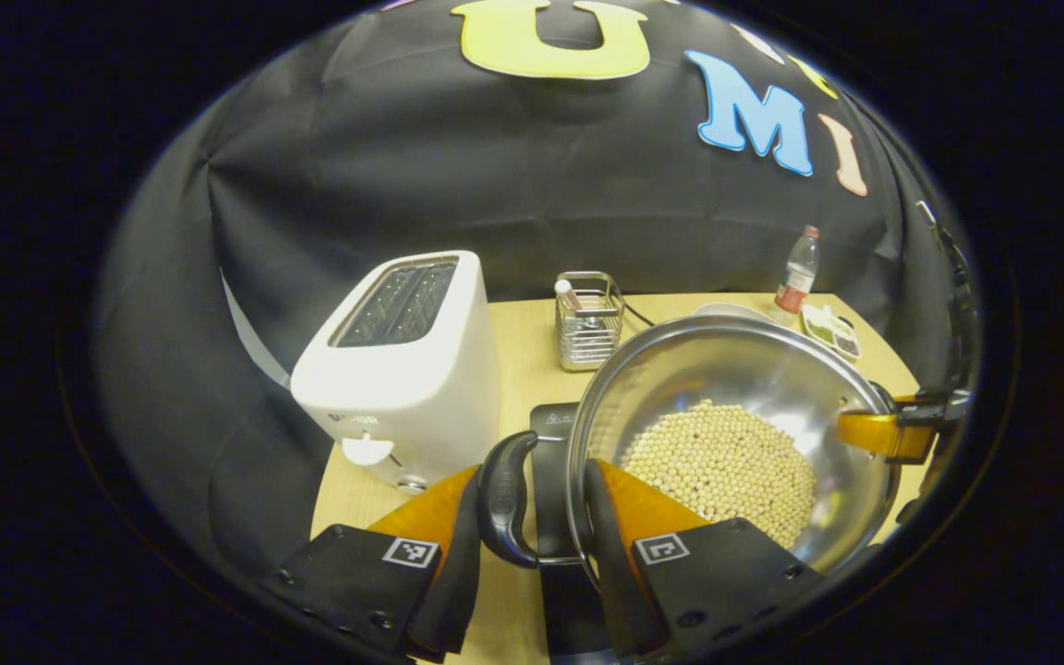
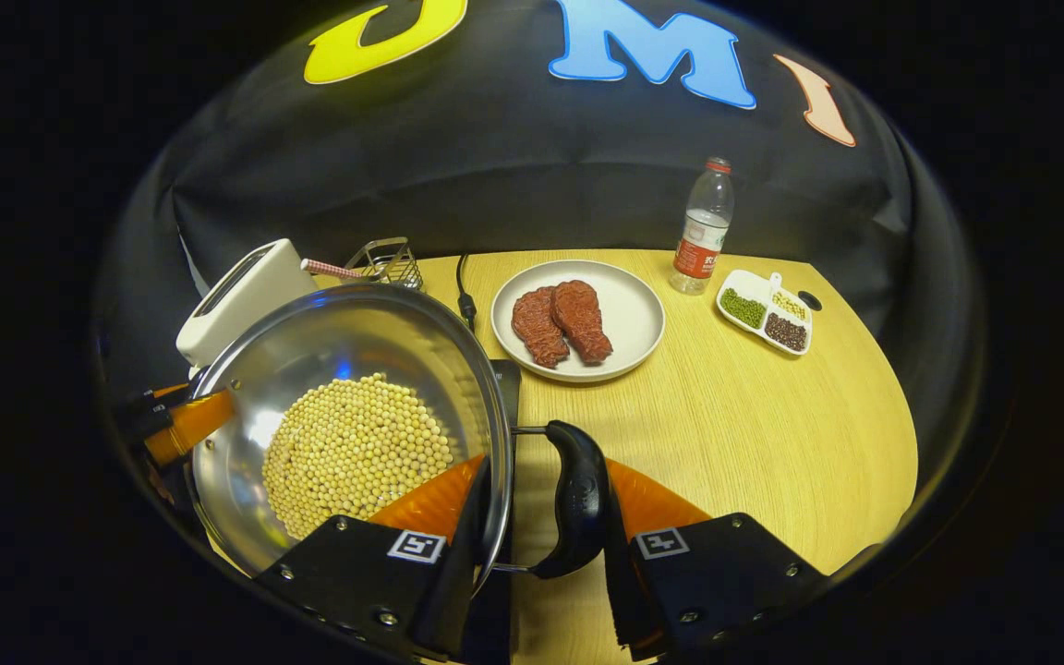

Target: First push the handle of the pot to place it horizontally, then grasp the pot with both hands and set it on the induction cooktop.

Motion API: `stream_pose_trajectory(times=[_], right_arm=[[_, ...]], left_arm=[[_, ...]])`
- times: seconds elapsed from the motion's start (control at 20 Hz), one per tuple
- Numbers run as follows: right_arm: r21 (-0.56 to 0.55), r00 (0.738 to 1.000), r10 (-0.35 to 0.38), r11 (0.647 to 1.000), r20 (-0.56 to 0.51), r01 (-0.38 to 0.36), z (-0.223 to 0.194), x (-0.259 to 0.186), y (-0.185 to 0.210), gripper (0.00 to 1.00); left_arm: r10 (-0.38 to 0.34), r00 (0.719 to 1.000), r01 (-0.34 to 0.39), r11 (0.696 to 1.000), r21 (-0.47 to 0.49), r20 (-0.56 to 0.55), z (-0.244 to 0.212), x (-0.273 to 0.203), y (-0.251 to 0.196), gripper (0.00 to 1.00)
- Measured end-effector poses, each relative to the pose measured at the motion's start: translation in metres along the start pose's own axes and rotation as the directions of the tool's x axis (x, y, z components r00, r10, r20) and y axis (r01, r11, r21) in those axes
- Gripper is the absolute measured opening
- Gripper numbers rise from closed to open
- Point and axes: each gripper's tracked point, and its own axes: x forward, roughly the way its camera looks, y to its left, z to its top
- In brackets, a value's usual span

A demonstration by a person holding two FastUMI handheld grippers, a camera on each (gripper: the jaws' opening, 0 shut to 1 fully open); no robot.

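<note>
On the wooden desk, which carries everything in the booth, the biggest thing in play is the steel pot, its bowl holding a bed of pale round beans; it hangs tilted just above the dark induction cooktop, whose slab shows under and beside its rim, so I judge the carry to be near its end and the set-down not yet done. The pot is held from both sides because one loop alone would let it tip and spill. The left gripper stands narrow, one finger outside the pot's left handle and the other inside the rim, so the pair appears to be pinching the handle and wall together. The right gripper mirrors it on the right handle, again one finger within the rim and one beyond the loop, closed in on the grip. Both loops lie level with the rim, which is what lets the fingers straddle them. The white toaster sits just beside the cooktop on the left, close enough that the pot must come down without drifting that way. Farther back stand the plate with two slabs of meat, the wire rack, the plastic bottle and the small divided dish, all well apart from the landing spot.
</note>
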Motion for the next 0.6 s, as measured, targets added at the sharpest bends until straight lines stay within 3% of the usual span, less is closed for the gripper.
stream_pose_trajectory(times=[0.05, 0.1, 0.15, 0.45, 0.6], right_arm=[[-0.002, 1.0, -0.001, 1.0, -0.001, 0.001, -0.002, 0.001, 0.0, 0.6], [-0.002, 1.0, -0.001, 1.0, -0.005, 0.0, -0.002, 0.001, 0.001, 0.6], [-0.001, 1.0, 0.0, 1.0, -0.007, 0.0, -0.004, 0.005, 0.001, 0.6], [0.008, 1.0, -0.004, 1.0, -0.013, 0.004, -0.01, 0.008, 0.004, 0.6], [0.034, 1.0, 0.002, 0.999, 0.009, -0.003, -0.011, 0.014, 0.003, 0.6]], left_arm=[[-0.001, 1.0, 0.001, 1.0, 0.002, 0.0, -0.002, 0.001, 0.001, 0.63], [-0.001, 1.0, 0.001, 1.0, 0.007, 0.003, -0.002, 0.002, 0.001, 0.6], [-0.001, 1.0, 0.001, 1.0, 0.009, 0.005, -0.001, 0.003, 0.002, 0.63], [-0.014, 1.0, 0.014, 1.0, 0.006, 0.017, -0.002, 0.003, 0.0, 0.6], [-0.021, 1.0, 0.021, 1.0, 0.001, 0.014, -0.002, 0.007, 0.001, 0.67]])
